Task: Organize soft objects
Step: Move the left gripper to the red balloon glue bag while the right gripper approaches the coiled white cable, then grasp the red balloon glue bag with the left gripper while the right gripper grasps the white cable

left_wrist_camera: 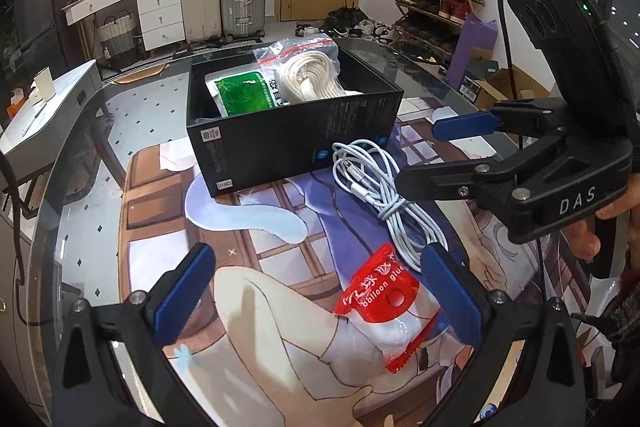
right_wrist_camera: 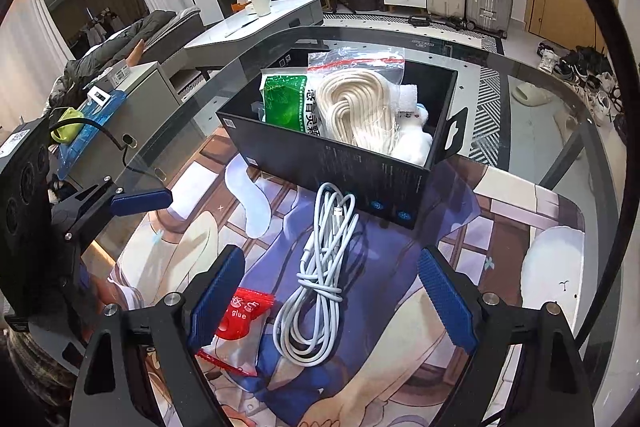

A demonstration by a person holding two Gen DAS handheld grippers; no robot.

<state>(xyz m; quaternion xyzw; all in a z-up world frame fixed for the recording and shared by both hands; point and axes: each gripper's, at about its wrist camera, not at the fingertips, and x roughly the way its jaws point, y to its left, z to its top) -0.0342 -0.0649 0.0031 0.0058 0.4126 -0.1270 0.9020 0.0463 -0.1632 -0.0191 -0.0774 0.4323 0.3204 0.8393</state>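
Right wrist view: a coiled white cable [right_wrist_camera: 320, 275] lies on the printed mat [right_wrist_camera: 500, 211], just before the black box [right_wrist_camera: 360, 167] holding a green packet [right_wrist_camera: 286, 103] and bagged cord [right_wrist_camera: 356, 107]. A red glue packet [left_wrist_camera: 380, 301] lies beside the cable. The right gripper [right_wrist_camera: 332, 301] and the left gripper [left_wrist_camera: 316, 291] are both spread wide, holding nothing.

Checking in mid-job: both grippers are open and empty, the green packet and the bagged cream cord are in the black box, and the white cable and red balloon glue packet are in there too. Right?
Not quite. The white cable and red balloon glue packet lie on the printed mat in front of the black box, not inside it, as both wrist views show. The rest holds: left gripper and right gripper open and empty, green packet and bagged cream cord in the box.
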